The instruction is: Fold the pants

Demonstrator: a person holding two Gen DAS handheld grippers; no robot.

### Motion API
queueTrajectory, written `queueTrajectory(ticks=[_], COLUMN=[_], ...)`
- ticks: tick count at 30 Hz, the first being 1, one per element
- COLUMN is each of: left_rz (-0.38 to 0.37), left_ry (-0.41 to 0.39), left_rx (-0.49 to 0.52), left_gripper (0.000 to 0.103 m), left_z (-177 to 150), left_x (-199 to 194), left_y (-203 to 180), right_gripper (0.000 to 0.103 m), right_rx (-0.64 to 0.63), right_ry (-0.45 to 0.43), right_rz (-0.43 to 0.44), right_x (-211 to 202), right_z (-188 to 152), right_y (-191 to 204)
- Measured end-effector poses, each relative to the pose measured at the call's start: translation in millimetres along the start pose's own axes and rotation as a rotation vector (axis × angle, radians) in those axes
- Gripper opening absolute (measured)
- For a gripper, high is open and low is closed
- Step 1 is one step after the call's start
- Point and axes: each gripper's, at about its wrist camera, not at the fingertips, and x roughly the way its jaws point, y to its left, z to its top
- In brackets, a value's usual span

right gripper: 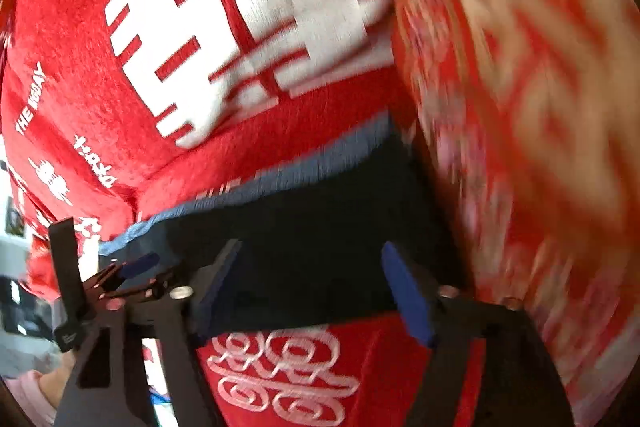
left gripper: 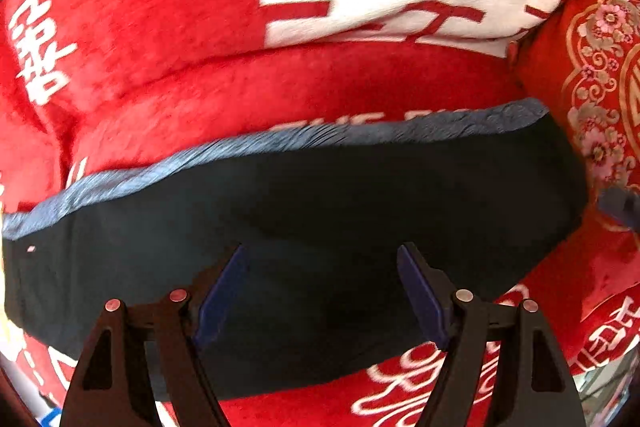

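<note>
Dark navy pants (left gripper: 320, 227), apparently folded into a compact band, lighter blue ribbed waistband (left gripper: 280, 143) along the far edge

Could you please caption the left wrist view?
Open left hand-held gripper above folded dark pants on a red blanket.

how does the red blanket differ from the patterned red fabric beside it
The red blanket looks plush, with big white characters and lettering; the patterned fabric looks smoother, with gold scrollwork and pink flowers. The blanket lies under the dark pants; the patterned fabric sits at their right end. Both are red.

Bright, even light; strong fisheye bending with dark corners, and heavy motion blur across the right wrist view.
</note>
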Motion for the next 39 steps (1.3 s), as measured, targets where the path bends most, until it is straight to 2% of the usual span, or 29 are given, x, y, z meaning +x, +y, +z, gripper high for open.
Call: queueTrajectory(ticks=[3,5,9,15,16,17,18,19,22,24,27,28,29,31,33,37,39], left_rz=[0.008,0.009,0.029,0.037,0.036,0.036,0.033,0.03,0.023,0.027,0.053,0.064,0.068,0.075,0.093,0.109,0.12], left_ry=[0.019,0.034,0.055,0.033,0.033,0.034,0.034,0.033,0.024,0.029,0.059,0.074,0.079,0.058,0.05,0.026,-0.02], left_rx=[-0.037,-0.056,-0.071,-0.1,-0.105,-0.107,-0.106,-0.102,-0.079,-0.073,-0.077,-0.083,-0.091,-0.099,-0.099,-0.105,-0.096], left_gripper=[0.078,0.078,0.078,0.078,0.078,0.078,0.078,0.078,0.078,0.078,0.078,0.078,0.078,0.078,0.078,0.078,0.078], left_z=[-14.9,-27.3,-45.2,-44.7,-44.5,-43.9,-44.4,-46.0,-51.3,-55.2,-59.6,-60.4,-60.2,-58.3,-53.3,-34.0,-17.9], left_x=[-4.9,-5.7,0.9,20.4,20.8,20.6,18.2,14.8,0.6,-6.2,-5.3,-3.9,-4.1,-7.7,-7.4,-2.8,-2.8], left_y=[16.0,24.2,28.7,29.9,29.5,29.9,29.4,28.5,29.7,34.1,42.6,45.3,48.3,53.6,57.4,57.6,51.8], right_gripper=[0.061,0.061,0.061,0.061,0.057,0.047,0.02,0.012,0.01,0.01,0.012,0.021,0.023,0.028,0.029,0.029,0.029], right_rx=[0.098,0.162,0.244,0.364,0.398,0.442,0.47,0.476,0.398,0.334,0.281,0.276,0.28,0.28,0.248,0.107,0.024], right_ry=[0.07,0.084,0.027,-0.039,-0.037,-0.032,-0.021,-0.021,-0.071,-0.065,0.01,0.048,0.089,0.064,0.024,-0.056,-0.081], right_rz=[0.07,0.117,0.167,0.197,0.21,0.226,0.218,0.204,0.208,0.182,0.105,0.073,0.03,0.036,0.007,-0.043,-0.069], right_x=[20.8,33.5,48.2,61.2,65.1,68.4,69.5,64.9,35.4,21.6,37.7,48.8,57.9,49.4,34.4,8.2,7.9], right_z=[-33.1,-48.5,-56.2,-44.2,-42.0,-40.0,-37.1,-33.4,-30.9,-36.1,-43.6,-45.7,-48.2,-50.9,-54.1,-52.9,-34.5], right_y=[-11.1,-14.8,-15.7,-29.8,-34.5,-40.6,-44.8,-46.3,-36.9,-30.7,-37.4,-42.9,-49.3,-48.6,-41.6,-16.4,-3.9])
